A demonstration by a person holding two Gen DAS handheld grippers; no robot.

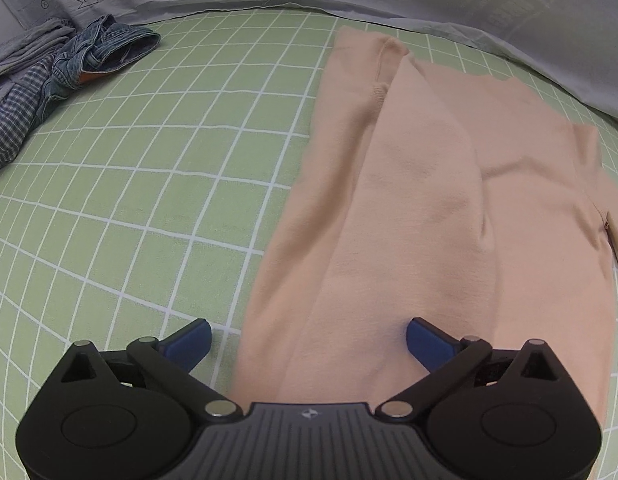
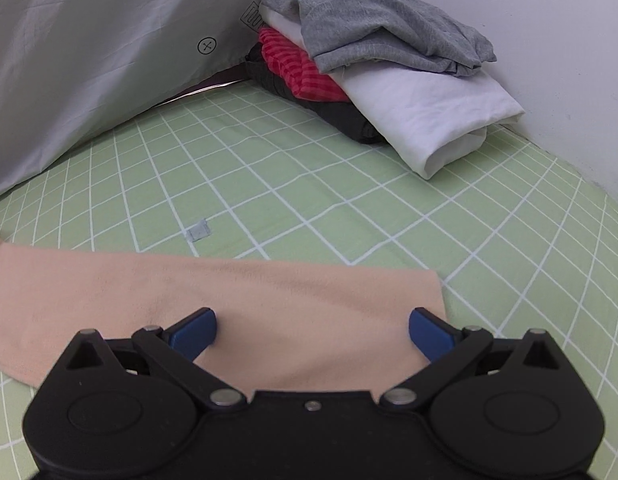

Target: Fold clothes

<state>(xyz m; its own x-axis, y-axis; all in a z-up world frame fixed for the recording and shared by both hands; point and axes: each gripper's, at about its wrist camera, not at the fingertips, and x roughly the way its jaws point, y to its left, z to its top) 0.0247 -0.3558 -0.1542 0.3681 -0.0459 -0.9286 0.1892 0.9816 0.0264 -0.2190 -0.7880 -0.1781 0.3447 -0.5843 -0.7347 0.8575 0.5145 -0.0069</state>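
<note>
A peach garment (image 1: 429, 200) lies flat on the green checked bed sheet (image 1: 149, 184), with one long side folded over its middle. My left gripper (image 1: 309, 344) hangs open over the garment's near left edge, its blue fingers (image 1: 427, 340) wide apart and nothing between them. In the right wrist view the same peach garment (image 2: 229, 292) runs across the lower part of the picture, its corner at the right. My right gripper (image 2: 313, 334) stands open just above that end, blue pads (image 2: 197, 334) spread, gripping nothing.
A heap of unfolded clothes, denim (image 1: 109, 52) and blue checked fabric (image 1: 13, 120), lies at the far left. A stack of folded clothes (image 2: 373, 68), grey on white, red and black, sits by the wall. A grey quilt (image 2: 89, 64) bounds the far side.
</note>
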